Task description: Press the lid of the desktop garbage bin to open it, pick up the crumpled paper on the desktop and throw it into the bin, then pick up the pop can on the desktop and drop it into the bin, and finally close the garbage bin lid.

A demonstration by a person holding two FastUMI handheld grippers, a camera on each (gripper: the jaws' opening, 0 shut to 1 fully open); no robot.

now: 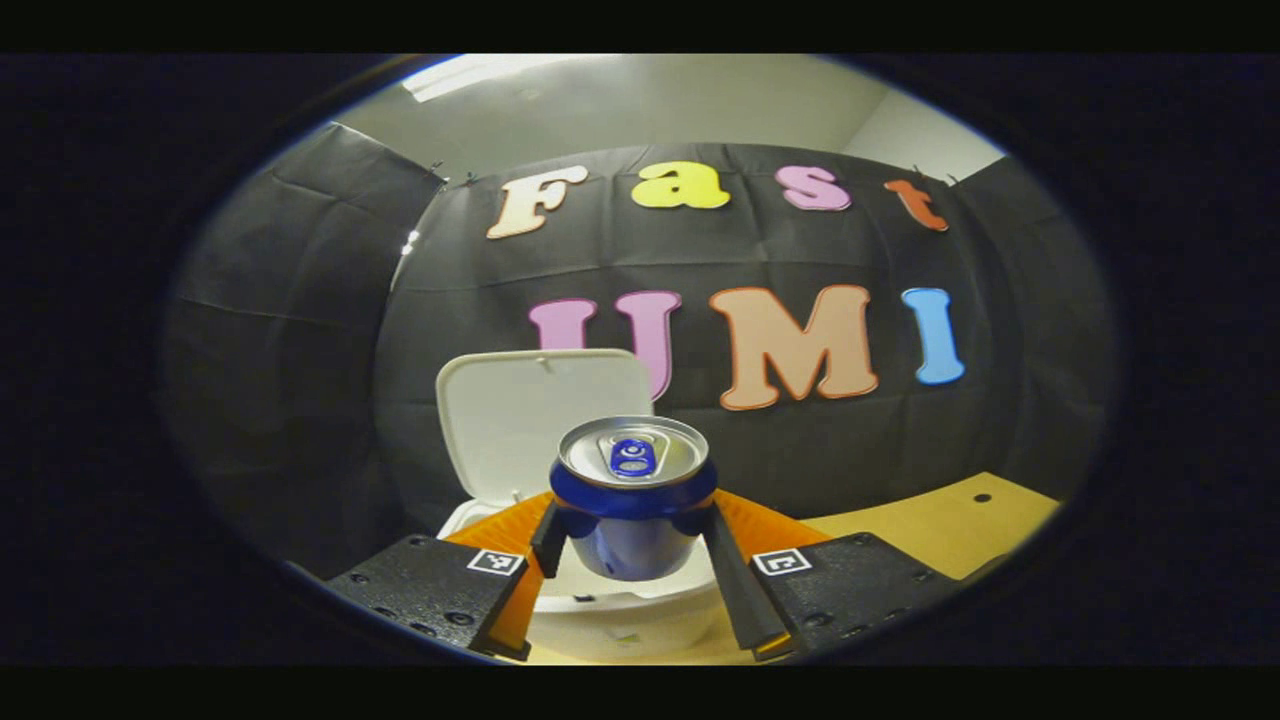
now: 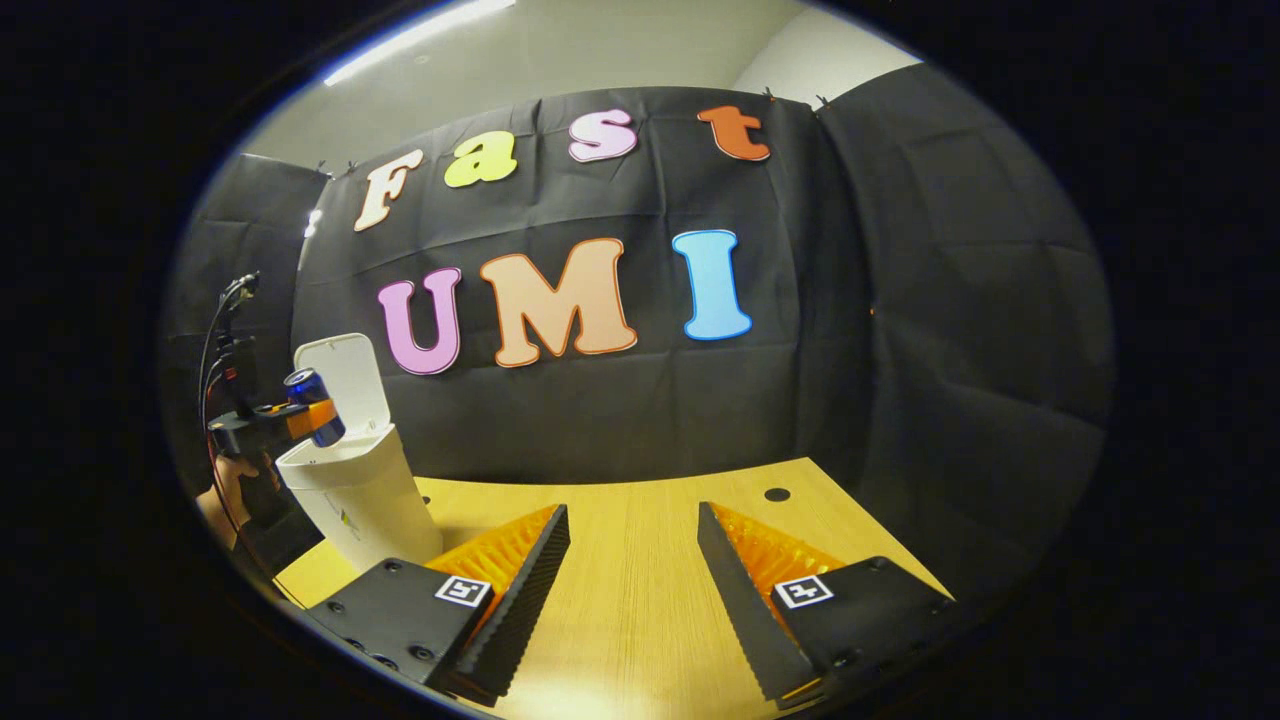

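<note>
Pinching the pop can (image 1: 632,500) between its fingers, your left gripper (image 1: 632,545) holds it above the open garbage bin (image 1: 620,610); your right gripper (image 2: 633,590) hangs spread over the surface (image 2: 640,520).

The pop can (image 1: 633,498) hangs above the open garbage bin (image 1: 620,610), whose lid (image 1: 530,420) stands upright behind it.

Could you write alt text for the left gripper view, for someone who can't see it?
The left gripper clamps a blue pop can upright above an open white garbage bin, whose lid stands raised behind it.
</note>
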